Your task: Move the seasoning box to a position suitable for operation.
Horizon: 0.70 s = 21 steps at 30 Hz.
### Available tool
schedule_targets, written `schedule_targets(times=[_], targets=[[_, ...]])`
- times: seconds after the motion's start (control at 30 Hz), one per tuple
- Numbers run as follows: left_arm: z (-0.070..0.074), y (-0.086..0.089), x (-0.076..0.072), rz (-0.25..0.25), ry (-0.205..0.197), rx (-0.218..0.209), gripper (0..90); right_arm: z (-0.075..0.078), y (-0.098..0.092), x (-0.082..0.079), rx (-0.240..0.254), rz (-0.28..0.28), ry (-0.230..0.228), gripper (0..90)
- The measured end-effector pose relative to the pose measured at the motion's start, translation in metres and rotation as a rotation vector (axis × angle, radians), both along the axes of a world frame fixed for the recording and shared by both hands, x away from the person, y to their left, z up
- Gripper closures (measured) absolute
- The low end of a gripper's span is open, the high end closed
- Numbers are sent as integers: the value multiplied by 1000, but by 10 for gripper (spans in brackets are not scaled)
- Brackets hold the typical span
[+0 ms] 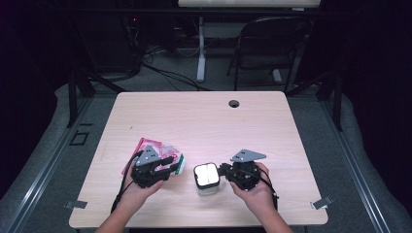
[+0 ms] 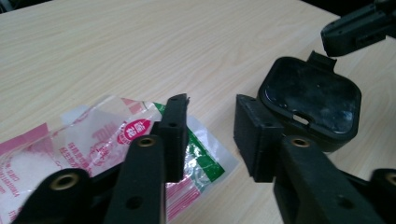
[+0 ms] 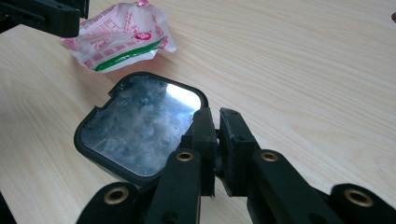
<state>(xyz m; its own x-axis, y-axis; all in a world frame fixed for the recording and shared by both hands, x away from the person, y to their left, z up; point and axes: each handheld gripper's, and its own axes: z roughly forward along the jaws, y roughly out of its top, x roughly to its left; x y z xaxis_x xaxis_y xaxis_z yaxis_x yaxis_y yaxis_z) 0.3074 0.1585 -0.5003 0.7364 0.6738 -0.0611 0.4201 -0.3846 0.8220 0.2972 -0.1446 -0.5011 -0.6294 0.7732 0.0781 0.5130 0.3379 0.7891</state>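
Observation:
A black, rounded-square container [image 1: 206, 175] with a shiny film top [image 3: 135, 126] stands near the table's front edge. My right gripper [image 3: 217, 114] comes at it from the right with its jaws almost together, clamped on the container's near rim. In the left gripper view its jaw [image 2: 355, 30] meets a small tab on the container [image 2: 310, 95]. A crumpled pink, white and green plastic packet [image 1: 155, 145] lies to the left. My left gripper [image 2: 211, 107] is open: one jaw rests over the packet [image 2: 93, 135], the other stands beside the container, nothing pinched.
The light wooden table [image 1: 204, 121] has a round cable hole [image 1: 234, 103] near its far edge. Metal clips [image 1: 321, 202] sit at the front corners. A dark chair [image 1: 272, 43] and a white desk leg [image 1: 200, 48] stand on the floor beyond.

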Motion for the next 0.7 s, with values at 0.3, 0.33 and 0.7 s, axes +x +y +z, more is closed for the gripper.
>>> schedule_targets(times=[0.3,0.33,0.7], targets=[[-8,-16,-5,-61,27,11,853,-1,0,0,1,4,0,871],[-10,-17,-5,-67,32,9,863,-2,0,0,6,5,0,872],[-20,-33,-8,-129,71,39,898,-2,-1,-1,19,-5,3,873]])
